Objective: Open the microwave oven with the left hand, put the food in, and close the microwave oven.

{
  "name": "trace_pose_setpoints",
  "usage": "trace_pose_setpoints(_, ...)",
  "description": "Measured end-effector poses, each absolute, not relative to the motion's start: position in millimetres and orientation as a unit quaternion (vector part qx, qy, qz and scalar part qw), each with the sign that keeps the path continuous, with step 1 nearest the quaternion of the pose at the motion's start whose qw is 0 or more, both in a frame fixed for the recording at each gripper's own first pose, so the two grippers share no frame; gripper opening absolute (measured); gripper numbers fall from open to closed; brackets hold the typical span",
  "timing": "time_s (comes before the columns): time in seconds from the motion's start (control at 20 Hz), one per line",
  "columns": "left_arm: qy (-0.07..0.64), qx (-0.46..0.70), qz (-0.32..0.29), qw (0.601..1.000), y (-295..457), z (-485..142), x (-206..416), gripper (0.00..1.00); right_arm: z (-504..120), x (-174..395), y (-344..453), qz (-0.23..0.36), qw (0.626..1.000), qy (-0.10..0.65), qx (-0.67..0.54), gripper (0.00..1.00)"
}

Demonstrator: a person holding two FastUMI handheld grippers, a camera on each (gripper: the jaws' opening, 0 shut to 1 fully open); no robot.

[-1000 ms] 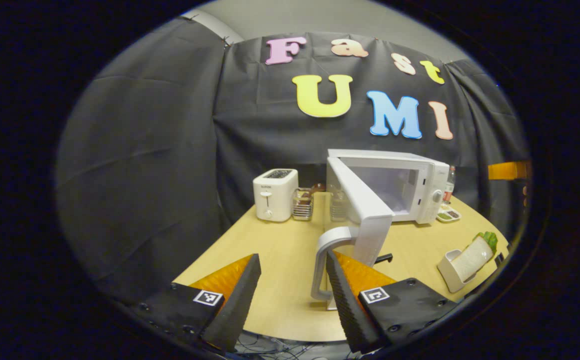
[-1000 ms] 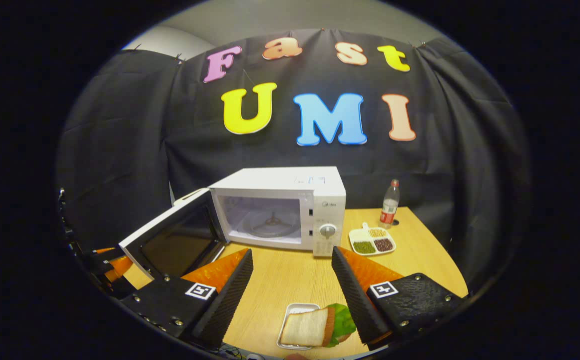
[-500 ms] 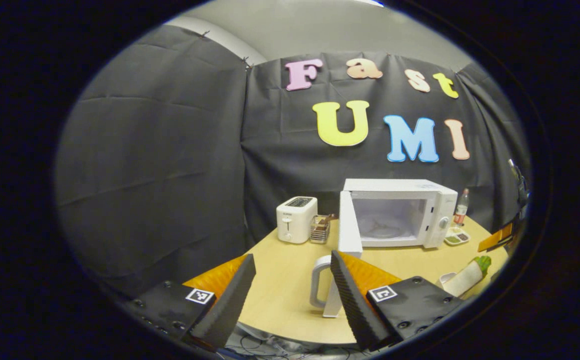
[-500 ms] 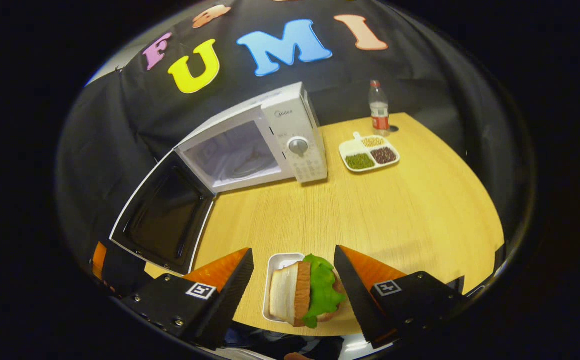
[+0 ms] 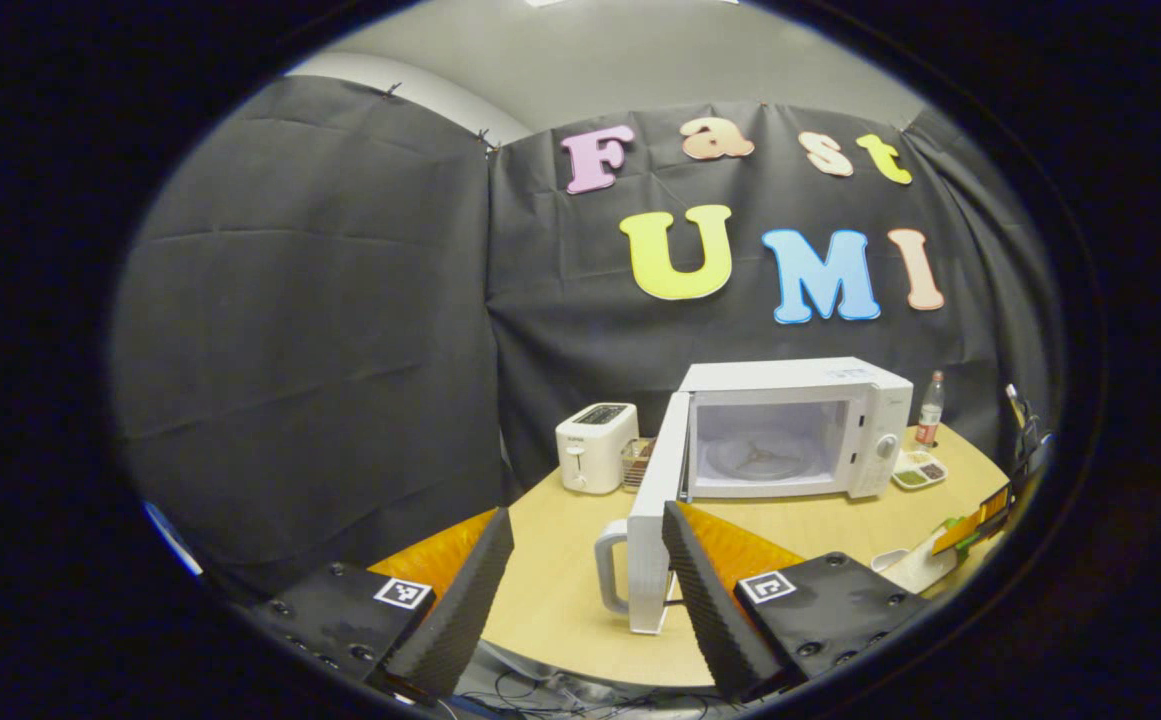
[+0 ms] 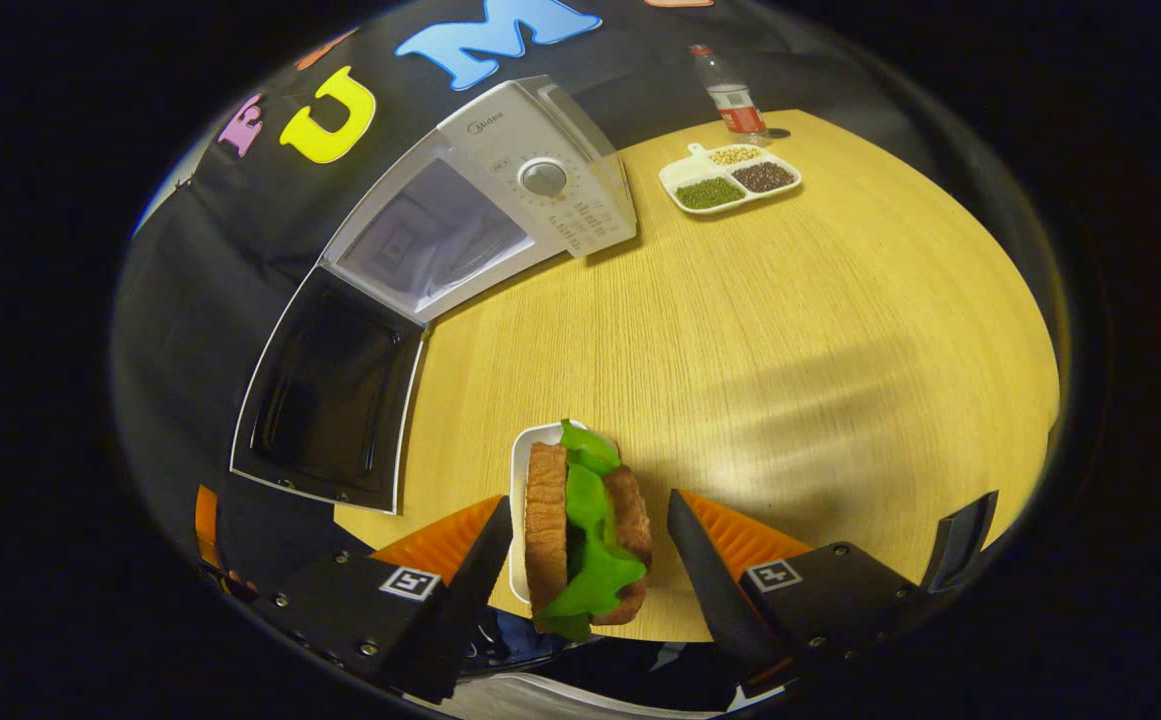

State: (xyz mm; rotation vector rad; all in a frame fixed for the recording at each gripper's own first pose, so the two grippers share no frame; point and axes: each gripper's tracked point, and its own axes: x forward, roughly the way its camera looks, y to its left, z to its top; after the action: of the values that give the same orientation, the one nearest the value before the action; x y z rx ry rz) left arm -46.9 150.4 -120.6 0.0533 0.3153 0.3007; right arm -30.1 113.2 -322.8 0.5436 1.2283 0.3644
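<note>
- The microwave (image 5: 795,430) stands at centre frame in the left gripper view, its door (image 5: 652,520) swung wide: opening looks done, loading comes next.
- The right gripper (image 6: 588,560), fingers spread, brackets the sandwich (image 6: 585,530) on its tray (image 6: 518,470), lower centre, apparently without contact; closing comes next.
- The left gripper (image 5: 580,580) hangs released, empty.

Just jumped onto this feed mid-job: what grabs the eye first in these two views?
The white microwave oven at the back of the wooden table, its door swung wide open and its cavity empty. Next, the sandwich with green lettuce in a white tray at the table's near edge, sitting between the open fingers of the right gripper.
</note>
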Motion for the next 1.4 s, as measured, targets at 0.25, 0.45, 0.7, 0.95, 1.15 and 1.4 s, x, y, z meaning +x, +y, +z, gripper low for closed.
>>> trace_pose_setpoints(0.25,0.147,0.024,0.17,0.974,151.4,-117.3,-51.8,0.99,-317.8,-30.5,121.2,0.186,0.753,0.564,0.283,0.49)
trace_pose_setpoints(0.45,0.142,0.015,0.179,0.973,173.6,-119.6,-41.5,0.99,-296.8,-27.3,126.1,0.194,0.772,0.55,0.252,0.35)
trace_pose_setpoints(0.7,0.131,-0.009,0.173,0.976,206.4,-123.8,-10.5,0.99,-246.8,2.7,153.6,0.192,0.802,0.5,0.265,0.35)
trace_pose_setpoints(0.95,0.12,-0.022,0.156,0.98,242.4,-129.9,19.3,0.99,-221.7,40.4,201.7,0.179,0.836,0.449,0.259,0.35)
trace_pose_setpoints(1.15,0.122,-0.031,0.148,0.981,276.3,-140.7,40.1,0.99,-218.9,70.2,250.6,0.16,0.846,0.417,0.293,0.35)
trace_pose_setpoints(1.4,0.134,-0.033,0.141,0.98,314.2,-154.9,58.1,0.95,-225.3,115.1,296.1,0.121,0.861,0.366,0.332,0.35)
